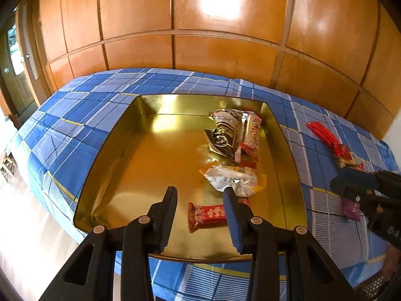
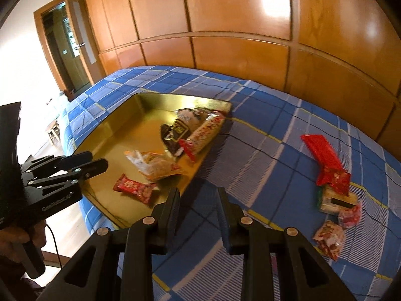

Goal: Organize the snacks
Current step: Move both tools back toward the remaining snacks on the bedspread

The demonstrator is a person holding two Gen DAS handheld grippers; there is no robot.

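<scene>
Big blue plaid bed (image 1: 75,115) under me, wooden panelled wall (image 1: 225,50) behind it, and the gold tray (image 1: 140,155) sits square on the bedspread, its long sides running away from me. Inside it, towards the far right corner, a black-and-silver packet (image 1: 221,135) leans against a pink-patterned pack (image 1: 253,128), both pointing roughly towards the wall; nearer, a clear crinkly bag (image 1: 230,178) lies crosswise, and nearest, a small red bar (image 1: 205,214) lies with its long axis left to right. My left gripper (image 1: 200,195) hovers over that bar, jaws a little apart, nothing between them; its right finger covers the bar's end. My right gripper (image 2: 198,193) hangs over the bedspread by the tray's corner, jaws narrowly parted, empty. Out on the bed, well right of the tray, a long red pack (image 2: 323,155) points diagonally towards the wall, with a cluster of small sweets (image 2: 335,215) below it, too blurred to tell apart.
</scene>
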